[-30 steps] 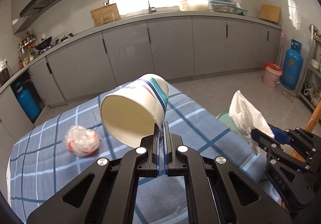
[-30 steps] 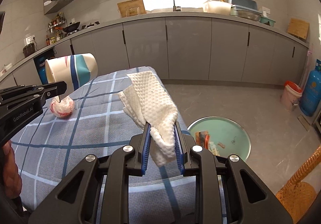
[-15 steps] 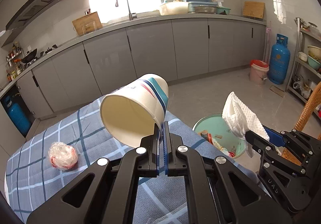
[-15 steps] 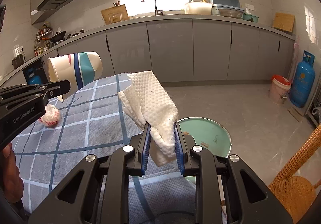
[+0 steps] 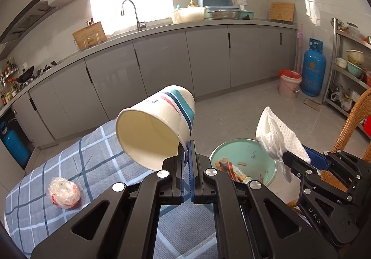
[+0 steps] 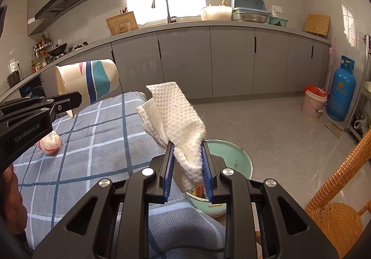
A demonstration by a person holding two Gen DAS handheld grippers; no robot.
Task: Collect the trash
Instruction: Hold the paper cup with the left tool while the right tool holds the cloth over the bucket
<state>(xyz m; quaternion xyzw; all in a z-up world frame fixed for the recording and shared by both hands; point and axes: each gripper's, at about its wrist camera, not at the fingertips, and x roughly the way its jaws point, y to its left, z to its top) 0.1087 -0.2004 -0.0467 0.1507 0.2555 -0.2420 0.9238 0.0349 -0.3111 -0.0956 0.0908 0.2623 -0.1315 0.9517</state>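
Two pieces of trash ride in my tongs: my left gripper (image 5: 186, 157) is pressed tight on the paper cup (image 5: 155, 124) rim, tipping it sideways, and my right gripper (image 6: 187, 166) pinches the white paper towel (image 6: 178, 119), both near the green basin (image 5: 266, 152) on the floor for dropping. One plastic wad (image 5: 64, 192) waits on the checked tablecloth (image 5: 92, 166).

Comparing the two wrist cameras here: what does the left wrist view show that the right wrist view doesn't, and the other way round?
Only the left wrist view shows inside the paper cup, which looks empty, and the wrappers lying in the green basin. Only the right wrist view shows the person's hand and the wicker chair's seat. Both show the left gripper pinching the cup's rim, the right gripper shut on the white paper towel, and the crumpled plastic ball on the checked tablecloth.
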